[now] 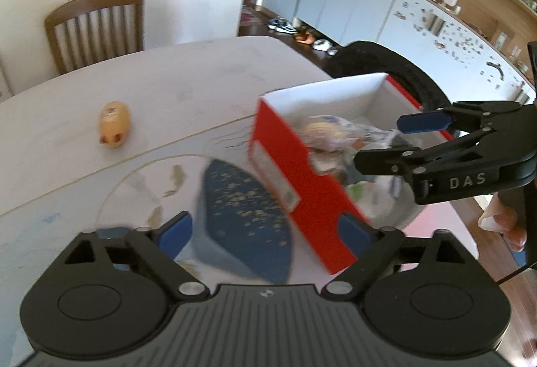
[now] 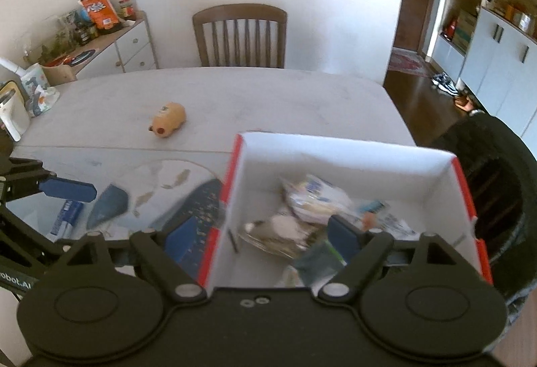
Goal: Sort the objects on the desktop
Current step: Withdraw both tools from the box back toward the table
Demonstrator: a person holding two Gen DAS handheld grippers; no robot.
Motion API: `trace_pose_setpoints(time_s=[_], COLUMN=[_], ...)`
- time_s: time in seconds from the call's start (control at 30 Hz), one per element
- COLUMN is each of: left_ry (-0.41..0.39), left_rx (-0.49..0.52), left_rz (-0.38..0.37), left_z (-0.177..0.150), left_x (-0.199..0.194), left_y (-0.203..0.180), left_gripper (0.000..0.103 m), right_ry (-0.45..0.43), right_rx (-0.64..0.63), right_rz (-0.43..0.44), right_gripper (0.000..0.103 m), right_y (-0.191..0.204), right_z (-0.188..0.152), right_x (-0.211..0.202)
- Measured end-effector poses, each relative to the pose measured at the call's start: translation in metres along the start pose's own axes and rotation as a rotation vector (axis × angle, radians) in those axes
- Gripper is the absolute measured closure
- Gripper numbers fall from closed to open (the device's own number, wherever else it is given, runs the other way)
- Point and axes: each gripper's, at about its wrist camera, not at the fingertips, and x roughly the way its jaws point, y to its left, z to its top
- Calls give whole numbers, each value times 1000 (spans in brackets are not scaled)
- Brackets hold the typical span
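On the far left of the table (image 2: 268, 92) lies a small orange toy (image 2: 168, 119), alone and well apart from everything else. Nearer, the left gripper (image 1: 265, 232) is wide open and holds nothing, above a dark blue speckled item (image 1: 245, 216) that lies just left of the red box (image 2: 335, 165). On the right, the right gripper (image 2: 265, 232) is open too, over the box, which is full of blurred packets (image 2: 312, 199).

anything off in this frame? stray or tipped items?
One stray: the small orange toy lies on its side alone mid-table, apart from the red box where the packets sit. A dark blue speckled item lies outside the box against its left wall. Motion blur hides finer detail.
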Motion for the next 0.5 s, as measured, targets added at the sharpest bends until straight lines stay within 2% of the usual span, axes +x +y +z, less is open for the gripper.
trace_pose_setpoints(time_s=[0.27, 0.5], left_ry=[-22, -11], left_rx=[-64, -137], left_rz=[82, 131], left_z=[-15, -31], left_x=[-6, -7], left_y=[39, 70], left_gripper=[0, 0], right_ry=[-14, -4], right_rx=[-35, -49], right_rz=[5, 22], right_gripper=[14, 14], right_y=[37, 62], right_z=[20, 38], right_x=[24, 50])
